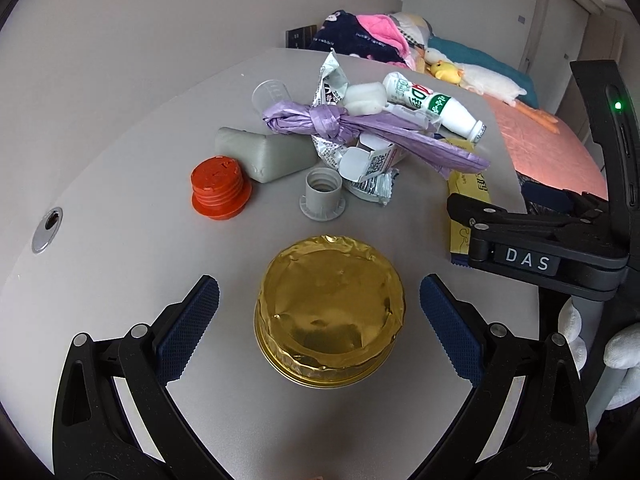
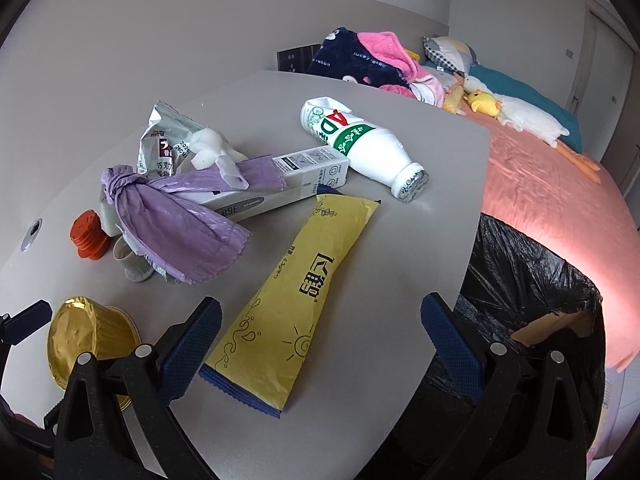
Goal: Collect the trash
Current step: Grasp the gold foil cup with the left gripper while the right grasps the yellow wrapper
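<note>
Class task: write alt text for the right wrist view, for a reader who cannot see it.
An open right gripper hovers over a yellow packet lying flat on a grey table. Behind it lie a white bottle on its side, a knotted purple bag and a gold foil cup. A black-lined bin stands beside the table.

Black gripper (image 1: 319, 308) frames carry ribbed blue pads (image 1: 188, 330) and silver rivets. One bears a "DAS" label (image 1: 526, 260) and a green light (image 1: 618, 105) — white gloves (image 1: 618, 354) too.

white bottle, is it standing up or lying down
Lying down: the white bottle rests on its side on the table, foil-capped mouth pointing toward the table edge.
</note>
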A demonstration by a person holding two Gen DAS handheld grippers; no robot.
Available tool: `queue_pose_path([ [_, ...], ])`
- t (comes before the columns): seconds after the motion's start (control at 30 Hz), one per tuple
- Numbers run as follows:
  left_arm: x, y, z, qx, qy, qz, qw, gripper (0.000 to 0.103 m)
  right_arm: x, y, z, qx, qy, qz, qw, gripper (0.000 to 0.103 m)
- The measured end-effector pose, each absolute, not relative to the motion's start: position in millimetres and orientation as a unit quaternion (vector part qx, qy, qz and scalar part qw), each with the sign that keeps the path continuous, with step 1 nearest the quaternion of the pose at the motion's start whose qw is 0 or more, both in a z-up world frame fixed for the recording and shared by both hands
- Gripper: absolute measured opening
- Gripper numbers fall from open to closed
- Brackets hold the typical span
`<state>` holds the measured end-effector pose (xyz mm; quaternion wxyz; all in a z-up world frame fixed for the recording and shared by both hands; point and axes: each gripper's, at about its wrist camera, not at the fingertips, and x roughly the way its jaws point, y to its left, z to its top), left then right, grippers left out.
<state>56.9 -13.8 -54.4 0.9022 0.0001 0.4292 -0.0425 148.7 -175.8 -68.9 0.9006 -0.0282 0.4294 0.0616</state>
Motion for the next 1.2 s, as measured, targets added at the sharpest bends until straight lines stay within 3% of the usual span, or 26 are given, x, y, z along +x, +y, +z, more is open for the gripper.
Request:
queue_pose_path([
  [0.27,62,-11,-64,-0.001,0.435,-0.038,0.900,0.097,159,-175,-79,-0.022,0.441,0.062,0.895,0.078],
  [0.4,64,-9,-67,-0.014,0.444,-0.042,0.895,0.097,157,-176,-76,-0.022,0.431,0.081,0.899,0.046],
  [0.53,64,-2,-67,-0.037,0.448,-0.041,0.892,0.097,155,-180,-74,-0.011,0.430,0.086,0.899,0.031],
  [0.77,62,0,-70,-0.033,0.447,-0.030,0.893,0.087,147,-186,-73,0.013,0.434,0.104,0.895,0.029],
  [0.87,61,-4,-69,-0.020,0.444,-0.026,0.895,0.076,144,-188,-73,0.018,0.436,0.104,0.893,0.028],
  [1.2,56,-7,-59,-0.061,0.440,-0.051,0.895,0.075,129,-211,-65,0.039,0.429,0.097,0.897,0.028],
])
